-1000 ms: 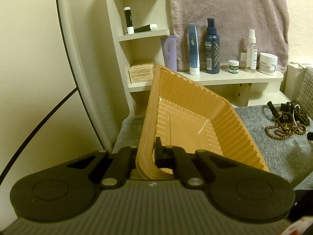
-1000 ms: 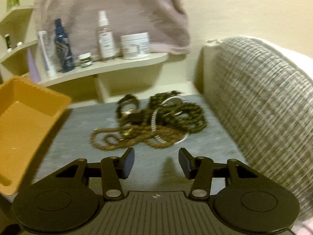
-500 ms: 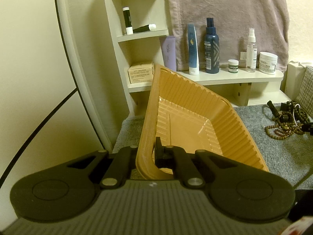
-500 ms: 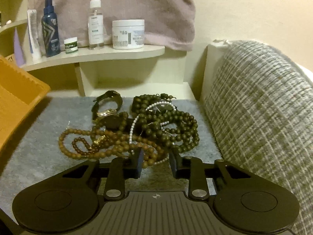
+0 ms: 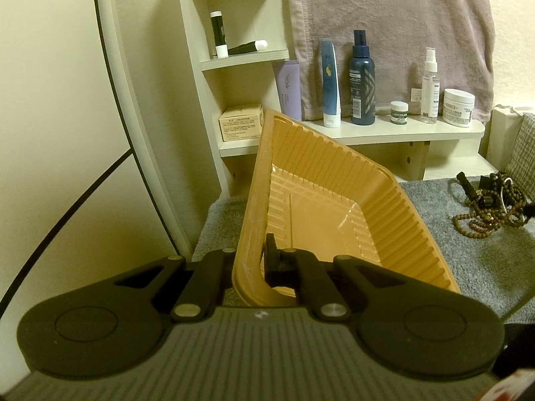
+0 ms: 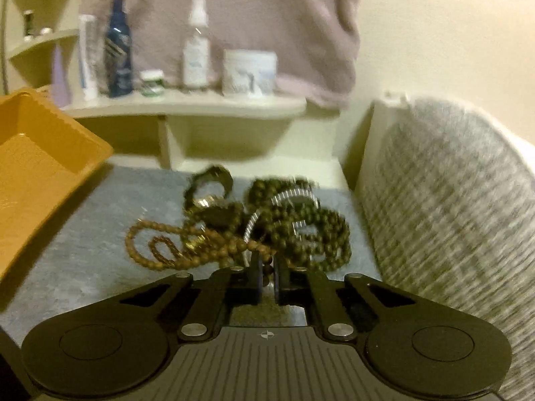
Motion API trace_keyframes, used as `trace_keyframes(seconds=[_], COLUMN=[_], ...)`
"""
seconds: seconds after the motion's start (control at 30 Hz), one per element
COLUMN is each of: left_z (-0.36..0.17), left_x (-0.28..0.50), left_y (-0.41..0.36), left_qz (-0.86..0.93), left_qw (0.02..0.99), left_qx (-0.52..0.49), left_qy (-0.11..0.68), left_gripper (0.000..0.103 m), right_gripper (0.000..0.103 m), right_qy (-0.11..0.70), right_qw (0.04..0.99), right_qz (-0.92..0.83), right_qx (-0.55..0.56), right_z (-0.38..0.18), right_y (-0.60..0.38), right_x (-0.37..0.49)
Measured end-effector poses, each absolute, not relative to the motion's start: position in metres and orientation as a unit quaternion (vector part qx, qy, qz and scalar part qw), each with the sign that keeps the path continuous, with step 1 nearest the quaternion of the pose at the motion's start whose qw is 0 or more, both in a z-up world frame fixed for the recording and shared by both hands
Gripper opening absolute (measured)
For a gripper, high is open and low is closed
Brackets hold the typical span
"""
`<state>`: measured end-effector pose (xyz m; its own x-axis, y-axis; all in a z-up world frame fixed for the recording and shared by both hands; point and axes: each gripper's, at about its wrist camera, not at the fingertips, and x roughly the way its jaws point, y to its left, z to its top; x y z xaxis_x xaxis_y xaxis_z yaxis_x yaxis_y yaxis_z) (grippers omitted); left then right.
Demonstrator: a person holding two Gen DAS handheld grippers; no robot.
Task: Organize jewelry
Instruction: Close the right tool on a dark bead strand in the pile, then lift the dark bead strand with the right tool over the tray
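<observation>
Right wrist: right gripper (image 6: 266, 274) pinches brown beads (image 6: 200, 247) beside tray (image 6: 40, 167)

One orange tray (image 5: 351, 200). One tangled pile of bead strings (image 6: 267, 227) — too knotted to count. On the long shelf (image 5: 384, 133): two tubes, two spray bottles, two jars. Higher up — two lip balm sticks (image 5: 219, 33) and one small box (image 5: 240, 123).

A mauve towel (image 5: 391, 30) hung on the far wall. Beneath it, a cream shelf (image 5: 394, 135) carried a white tube (image 5: 330, 83), a dark blue spray bottle (image 5: 362, 80), a small green-lidded jar (image 5: 399, 112), a clear spray bottle (image 5: 429, 87) and a white cream tub (image 5: 458, 103). A grey mat (image 5: 485, 260) covered the surface, with a woven cushion (image 6: 448, 207) at right.
</observation>
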<state>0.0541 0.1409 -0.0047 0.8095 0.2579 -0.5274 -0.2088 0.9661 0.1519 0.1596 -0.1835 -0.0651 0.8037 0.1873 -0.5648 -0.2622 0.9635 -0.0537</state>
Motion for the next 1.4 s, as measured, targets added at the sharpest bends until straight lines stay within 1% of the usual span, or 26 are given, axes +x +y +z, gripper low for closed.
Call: trace_keyframes(seconds=[0.17,0.37,0.63,1.13,1.4], left_z=[-0.006,-0.006,-0.006,-0.006,-0.006], left_x=[0.053,0.053,0.053,0.053,0.054], left_y=[0.142,0.143,0.144,0.144,0.145], left_qz=[0.121,0.120,0.117,0.113,0.112], left_qw=[0.951,0.952,0.953,0.955,0.955], left_qx=[0.043,0.041,0.040,0.039,0.038], left_qy=[0.282,0.280,0.277,0.272,0.271], left_gripper=[0.004,0.004,0.004,0.004,0.004], right_gripper=[0.006,0.006,0.006,0.006,0.006], right_qy=[0.235,0.183,0.138,0.086,0.075], right_qw=[0.955,0.962,0.965,0.966,0.963], right_qz=[0.150,0.167,0.185,0.216,0.231], right_qx=[-0.101,-0.117,-0.125,-0.116,-0.117], right_z=[-0.026,0.018,0.060,0.112,0.121], right_y=[-0.174,-0.168,-0.169,-0.161,-0.152], right_x=[0.141,0.131,0.126,0.114,0.111])
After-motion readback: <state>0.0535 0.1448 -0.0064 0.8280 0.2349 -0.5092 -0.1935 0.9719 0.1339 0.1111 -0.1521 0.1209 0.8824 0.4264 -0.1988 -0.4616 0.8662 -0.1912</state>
